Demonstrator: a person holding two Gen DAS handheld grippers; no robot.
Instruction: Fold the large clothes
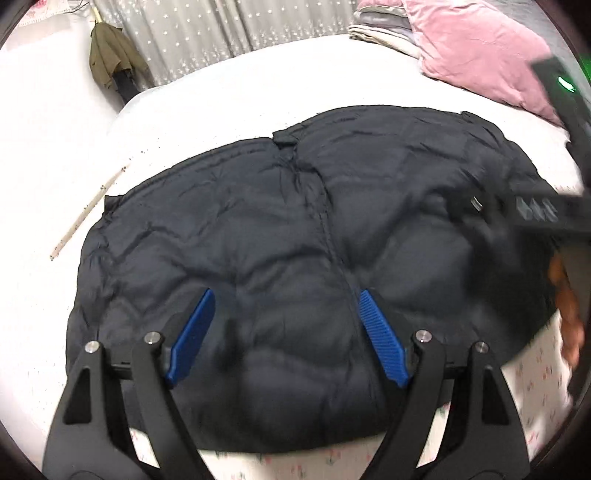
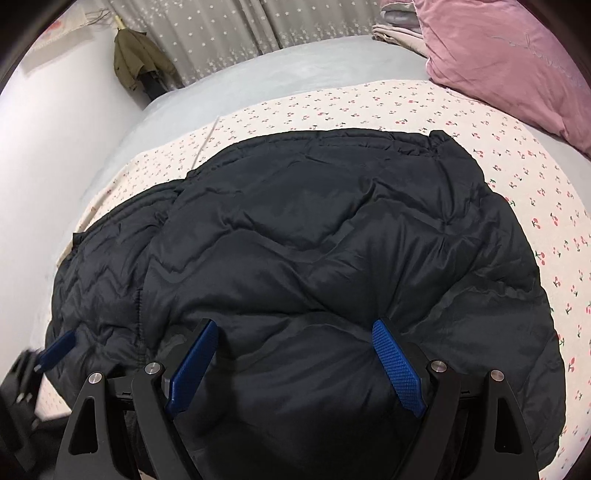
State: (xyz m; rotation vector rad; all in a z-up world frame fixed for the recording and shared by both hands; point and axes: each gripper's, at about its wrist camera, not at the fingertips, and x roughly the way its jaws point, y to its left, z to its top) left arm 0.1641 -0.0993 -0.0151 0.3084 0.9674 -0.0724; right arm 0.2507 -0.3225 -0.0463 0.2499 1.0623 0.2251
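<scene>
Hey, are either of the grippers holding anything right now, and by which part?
Nothing is held. Left gripper and right gripper both hover open above the dark quilted puffer jacket.

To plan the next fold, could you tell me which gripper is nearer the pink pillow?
Right. The right gripper hovers over the jacket on the pink pillow side; the left gripper is farther.

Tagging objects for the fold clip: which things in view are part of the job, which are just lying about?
Part of the job:
- dark puffer jacket, spread on the bed
- left gripper, open above it
- right gripper, open above it
- cherry-print sheet under the jacket

Lying about:
- pink pillow
- folded linens
- olive garment hanging by the star-print curtain
</scene>
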